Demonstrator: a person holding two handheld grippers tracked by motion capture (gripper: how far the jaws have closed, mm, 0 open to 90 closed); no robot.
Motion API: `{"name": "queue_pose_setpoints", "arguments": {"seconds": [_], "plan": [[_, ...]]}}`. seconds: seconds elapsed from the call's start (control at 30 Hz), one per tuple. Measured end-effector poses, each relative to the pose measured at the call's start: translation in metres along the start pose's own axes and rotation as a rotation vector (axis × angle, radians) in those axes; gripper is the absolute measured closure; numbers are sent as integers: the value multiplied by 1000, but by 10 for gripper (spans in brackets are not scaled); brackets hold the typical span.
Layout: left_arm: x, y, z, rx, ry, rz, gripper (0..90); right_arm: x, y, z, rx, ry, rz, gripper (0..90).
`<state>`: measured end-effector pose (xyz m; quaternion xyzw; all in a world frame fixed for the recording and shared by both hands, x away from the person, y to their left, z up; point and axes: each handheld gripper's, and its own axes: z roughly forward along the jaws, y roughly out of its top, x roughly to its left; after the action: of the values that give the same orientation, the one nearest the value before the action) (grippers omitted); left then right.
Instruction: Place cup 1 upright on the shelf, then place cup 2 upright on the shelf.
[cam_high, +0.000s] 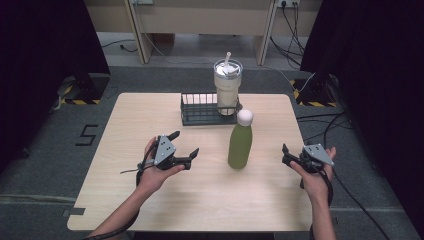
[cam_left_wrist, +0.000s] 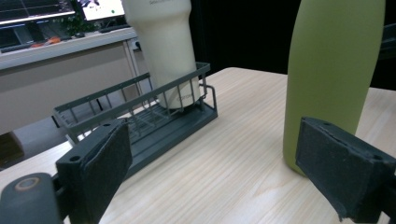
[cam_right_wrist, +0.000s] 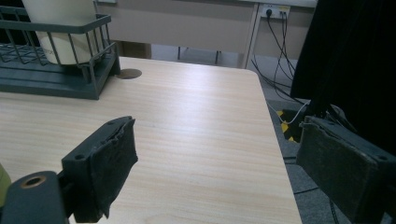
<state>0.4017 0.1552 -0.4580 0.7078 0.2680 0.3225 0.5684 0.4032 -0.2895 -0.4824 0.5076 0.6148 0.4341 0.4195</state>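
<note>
Pale wooden table, grey floor

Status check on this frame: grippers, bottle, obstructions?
Left gripper open, empty. Right gripper open, empty. Green bottle upright between them, untouched. Path clear.

The right gripper fills the lower part of the frame: its two black jaws rise from the bottom corners, spread wide, with nothing but bare wood between them. The light wooden desk spans the middle, its right edge running down toward the lower right. In the upper left a dark wire rack stands on the desk, with a cream tumbler standing in its right end. Just right of the rack is a round cable hole. Cables hang at the upper right.
</note>
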Motion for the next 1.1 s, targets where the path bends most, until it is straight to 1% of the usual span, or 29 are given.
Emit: {"name": "queue_pose_setpoints", "arguments": {"seconds": [0.03,0.07,0.1,0.13,0.17,0.27,0.3,0.33,0.37,0.4,0.47,0.53,0.57,0.63,0.7,0.73,0.8,1.0,1.1], "plan": [[0,2,1,-5,1,12,102,0,0,-1,0,2,0,118],[0,3,2,-3,-6,4,102,1,-1,-1,1,3,-2,118],[0,4,3,-8,-5,15,101,1,-2,-2,3,1,-3,119],[0,6,4,-8,-5,16,101,1,-2,-3,5,0,-2,119],[-1,7,4,-6,-13,7,100,1,-3,-3,5,0,-1,119],[-1,11,7,-11,-21,7,97,0,-4,-5,7,-4,5,122],[0,13,7,-17,-18,16,96,-1,-4,-6,6,-5,7,122],[-1,14,8,-14,-23,7,95,-1,-4,-6,7,-6,8,123],[-1,16,8,-15,-24,11,94,-1,-4,-7,9,-9,14,124],[-1,18,8,-22,-24,26,92,-2,-5,-8,10,-13,15,124],[-2,21,8,-26,-30,37,88,-2,-5,-8,11,-18,12,126],[-4,24,10,-32,-43,33,87,-2,-3,-10,6,-22,19,128],[-6,25,11,-32,-54,19,86,-2,-2,-11,0,-22,14,128],[-8,26,13,-38,-64,16,85,-2,0,-12,-6,-19,14,130],[-10,27,17,-40,-75,7,84,-2,0,-12,-8,-18,11,132],[-12,28,19,-39,-79,10,84,-2,0,-12,-6,-18,16,133],[-14,30,24,-42,-86,15,83,-5,-1,-10,-3,-17,9,135],[-23,37,41,-55,-123,27,81,-12,-4,-10,5,-29,32,139],[-26,41,47,-54,-142,34,80,-14,-6,-10,11,-34,31,140]]}}
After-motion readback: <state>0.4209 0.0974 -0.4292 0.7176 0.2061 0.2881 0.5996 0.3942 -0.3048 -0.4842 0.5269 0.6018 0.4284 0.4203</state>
